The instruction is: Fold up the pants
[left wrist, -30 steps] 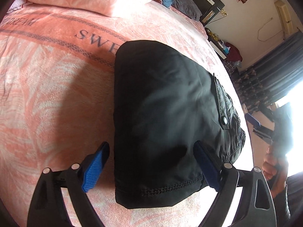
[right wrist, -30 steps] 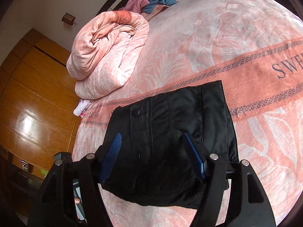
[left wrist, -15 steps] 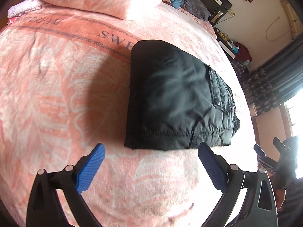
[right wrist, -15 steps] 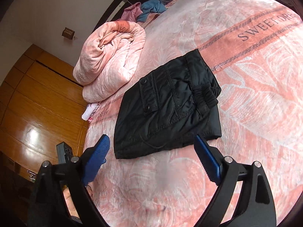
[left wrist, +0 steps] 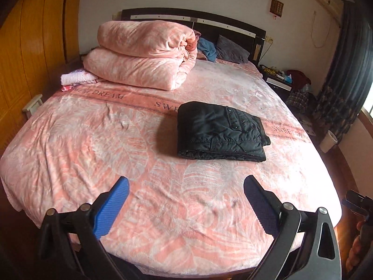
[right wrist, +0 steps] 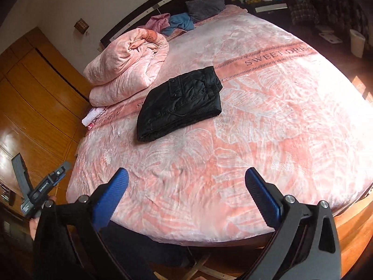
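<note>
Pants [left wrist: 220, 131] lie folded in a black stack mid-bed [left wrist: 93, 140], partly over the lettered stripe. Left gripper [left wrist: 186, 200] is wide open and empty; right gripper [right wrist: 186, 196] is opening, nothing between its jaws. Both stand well clear. Frames cut off their handles.

Daylight from window side, glare on bed [right wrist: 326, 121] (blown out); fisheye-bent, dark corners.

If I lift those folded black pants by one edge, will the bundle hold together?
Probably not: the pants are soft, puffy stacked layers, so they would likely flop open. The shiny fabric looks slippery. Pushed across the plush bedspread, they might drag.
</note>
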`<state>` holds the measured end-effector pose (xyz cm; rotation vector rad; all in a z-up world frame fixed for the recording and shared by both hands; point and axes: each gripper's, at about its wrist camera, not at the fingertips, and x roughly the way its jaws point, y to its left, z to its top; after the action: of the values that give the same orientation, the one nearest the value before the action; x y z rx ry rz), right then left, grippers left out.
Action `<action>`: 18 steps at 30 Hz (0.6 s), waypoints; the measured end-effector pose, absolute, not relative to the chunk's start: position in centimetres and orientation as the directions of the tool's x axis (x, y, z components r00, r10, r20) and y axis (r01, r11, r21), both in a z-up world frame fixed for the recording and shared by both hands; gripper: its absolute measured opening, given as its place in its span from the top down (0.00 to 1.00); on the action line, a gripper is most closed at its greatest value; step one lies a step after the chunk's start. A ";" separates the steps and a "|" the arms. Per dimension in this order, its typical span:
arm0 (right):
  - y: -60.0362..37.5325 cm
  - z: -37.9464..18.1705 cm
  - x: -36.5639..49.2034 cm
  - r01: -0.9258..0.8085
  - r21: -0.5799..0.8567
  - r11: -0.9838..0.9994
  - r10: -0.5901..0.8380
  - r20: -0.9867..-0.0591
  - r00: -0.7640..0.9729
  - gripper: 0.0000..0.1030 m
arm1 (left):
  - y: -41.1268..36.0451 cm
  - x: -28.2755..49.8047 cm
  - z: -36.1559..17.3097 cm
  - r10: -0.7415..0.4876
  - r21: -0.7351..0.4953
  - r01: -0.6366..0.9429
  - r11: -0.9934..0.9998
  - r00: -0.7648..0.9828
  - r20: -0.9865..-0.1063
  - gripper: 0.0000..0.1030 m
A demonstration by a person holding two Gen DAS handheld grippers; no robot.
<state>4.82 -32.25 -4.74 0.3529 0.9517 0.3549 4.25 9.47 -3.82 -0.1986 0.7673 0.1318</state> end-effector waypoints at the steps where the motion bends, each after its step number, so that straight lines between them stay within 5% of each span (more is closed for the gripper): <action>1: -31.8 -3.7 3.7 -0.150 0.406 0.902 0.417 -0.722 0.552 0.03 | 8.8 3.1 -2.8 0.063 -0.109 -0.189 0.976 0.723 -0.688 0.04; 6: -29.1 0.9 -1.5 -0.230 0.289 0.929 0.369 -0.676 0.638 0.03 | 5.4 -1.9 1.7 0.173 0.020 -0.206 0.978 0.762 -0.624 0.04; 18: -25.3 6.8 -9.6 -0.377 0.176 0.910 0.402 -0.604 0.689 0.03 | 3.1 -8.5 5.2 0.145 -0.050 -0.217 0.975 0.789 -0.597 0.04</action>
<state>-9.64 -25.28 6.75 0.0387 0.6842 0.4355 -8.52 3.11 5.23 -0.1185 0.6326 0.1953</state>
